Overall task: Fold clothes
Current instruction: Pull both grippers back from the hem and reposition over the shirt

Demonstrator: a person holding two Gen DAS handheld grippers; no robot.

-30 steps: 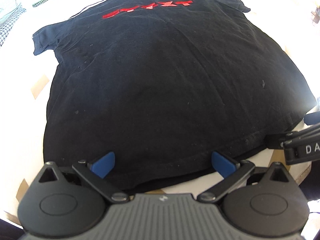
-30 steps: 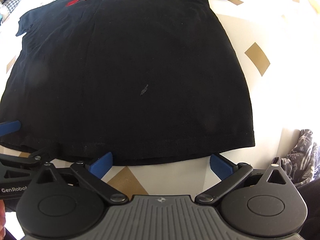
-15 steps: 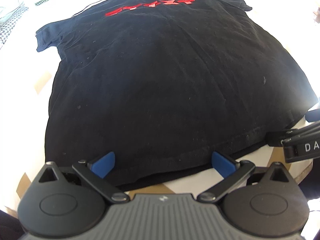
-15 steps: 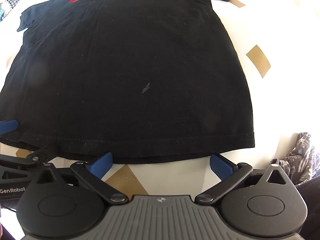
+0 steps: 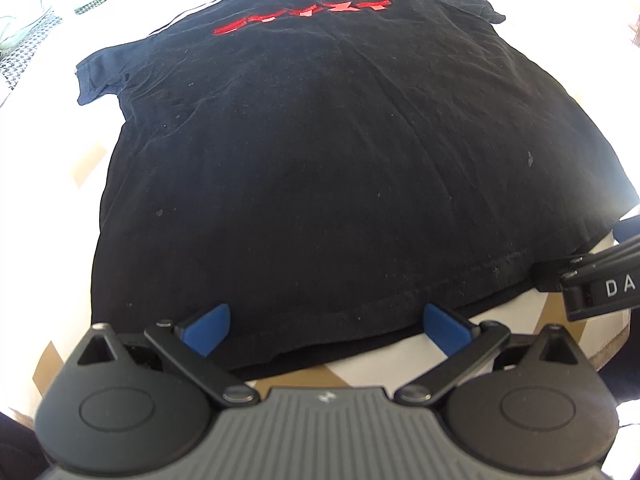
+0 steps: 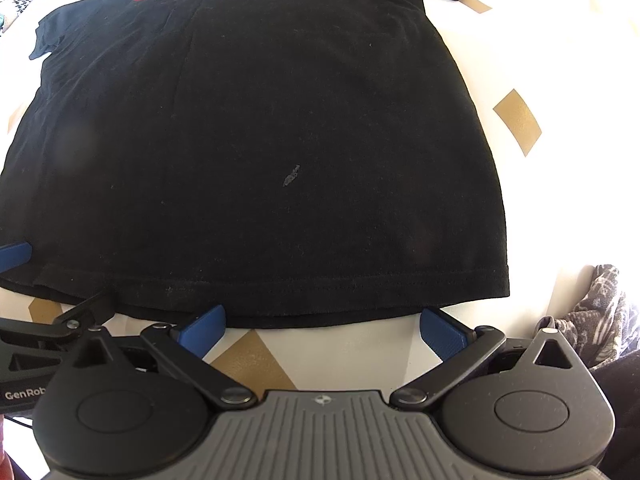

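A black T-shirt (image 5: 328, 176) with red lettering (image 5: 300, 16) near its collar lies spread flat on the white table, hem toward me, both short sleeves out to the sides. My left gripper (image 5: 326, 330) is open, its blue fingertips straddling the left part of the hem with nothing pinched. In the right wrist view the same T-shirt (image 6: 260, 140) fills the frame. My right gripper (image 6: 322, 330) is open too, its tips just at the hem's near edge, right part. Each gripper shows at the edge of the other's view.
The white tablecloth (image 6: 560, 60) carries gold diamond patches (image 6: 518, 122). A grey patterned garment (image 6: 592, 312) is heaped at the table's near right edge. Checked fabric (image 5: 28, 48) lies beyond the far left corner.
Both grippers have eased slightly back and up from the shirt, so a little more of it shows. The shirt has not moved and both stay open.
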